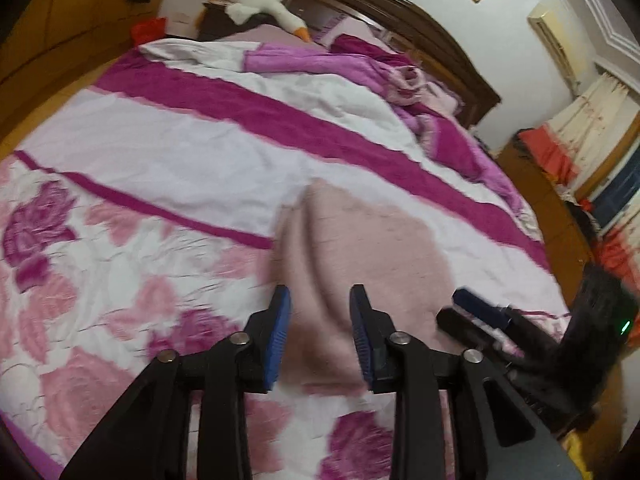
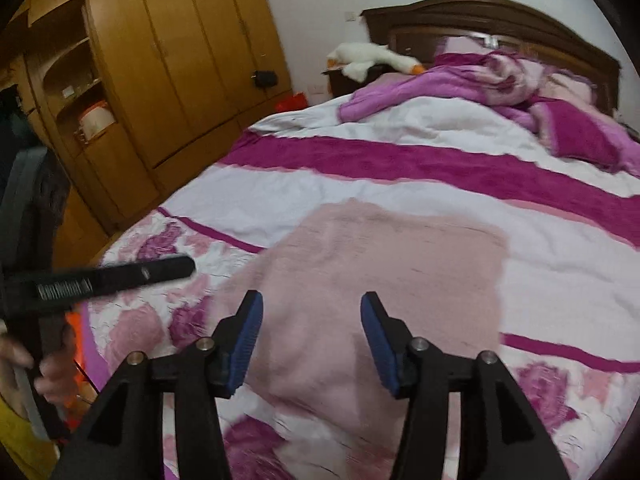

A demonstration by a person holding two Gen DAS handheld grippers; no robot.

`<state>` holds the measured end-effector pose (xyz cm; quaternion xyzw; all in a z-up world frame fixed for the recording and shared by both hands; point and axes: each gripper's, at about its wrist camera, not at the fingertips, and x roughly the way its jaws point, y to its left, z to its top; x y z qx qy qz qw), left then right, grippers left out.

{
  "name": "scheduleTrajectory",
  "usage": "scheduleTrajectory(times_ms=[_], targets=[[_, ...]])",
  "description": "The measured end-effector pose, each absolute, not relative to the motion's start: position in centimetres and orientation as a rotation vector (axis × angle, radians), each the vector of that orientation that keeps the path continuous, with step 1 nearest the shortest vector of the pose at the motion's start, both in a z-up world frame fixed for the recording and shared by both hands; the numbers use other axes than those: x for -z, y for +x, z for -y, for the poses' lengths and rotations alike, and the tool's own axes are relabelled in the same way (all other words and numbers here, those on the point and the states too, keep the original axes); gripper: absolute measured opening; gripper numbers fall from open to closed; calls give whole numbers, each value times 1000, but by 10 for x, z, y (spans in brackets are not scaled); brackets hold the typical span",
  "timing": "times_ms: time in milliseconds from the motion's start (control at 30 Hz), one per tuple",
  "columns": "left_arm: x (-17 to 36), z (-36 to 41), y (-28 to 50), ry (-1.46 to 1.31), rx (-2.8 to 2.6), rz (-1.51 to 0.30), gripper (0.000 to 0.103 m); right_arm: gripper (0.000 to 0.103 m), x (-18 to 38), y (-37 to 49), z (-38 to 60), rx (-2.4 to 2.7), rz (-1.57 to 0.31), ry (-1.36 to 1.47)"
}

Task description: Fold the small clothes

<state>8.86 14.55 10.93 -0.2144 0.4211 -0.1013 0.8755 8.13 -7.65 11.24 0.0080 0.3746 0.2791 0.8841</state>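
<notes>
A: What are the tongs doing right now?

B: Both are hanging released over the bed, gripping nothing. The left gripper point(image 1: 320, 320) is holding its jaws apart straight above the near end of the pink garment point(image 1: 360, 248). The right gripper point(image 2: 312, 332) is spreading wider, with the same pink garment point(image 2: 380, 272) running ahead between its fingers.

A: Which way is the cloth lying from them?

B: It is lying flat on the floral bedspread point(image 2: 560, 300), starting under the tips and stretching away toward the headboard point(image 2: 500, 12). In the left view a raised fold is running lengthwise, just ahead of the left finger. I'm judging both equally near; the right seems to be facing the broader, flatter part.

A: Any containers?

B: None on the bed. Farther off, a crumpled purple blanket point(image 2: 480, 76) is sitting by the pillows, and a plush goose point(image 2: 372, 56) beyond that.
</notes>
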Motion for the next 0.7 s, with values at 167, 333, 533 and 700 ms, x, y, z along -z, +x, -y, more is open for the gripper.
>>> scheduleTrajectory(times_ms=[167, 333, 533, 700], targets=[[-105, -118, 122, -419, 241, -901, 19, 54, -102, 80, 114, -469, -792, 35], [-78, -96, 149, -341, 195, -987, 19, 54, -89, 82, 143, -395, -821, 80], [-52, -87, 152, -292, 162, -981, 15, 54, -77, 83, 156, -366, -833, 104], [-66, -102, 137, -286, 163, -888, 0, 54, -77, 84, 157, -369, -817, 126]])
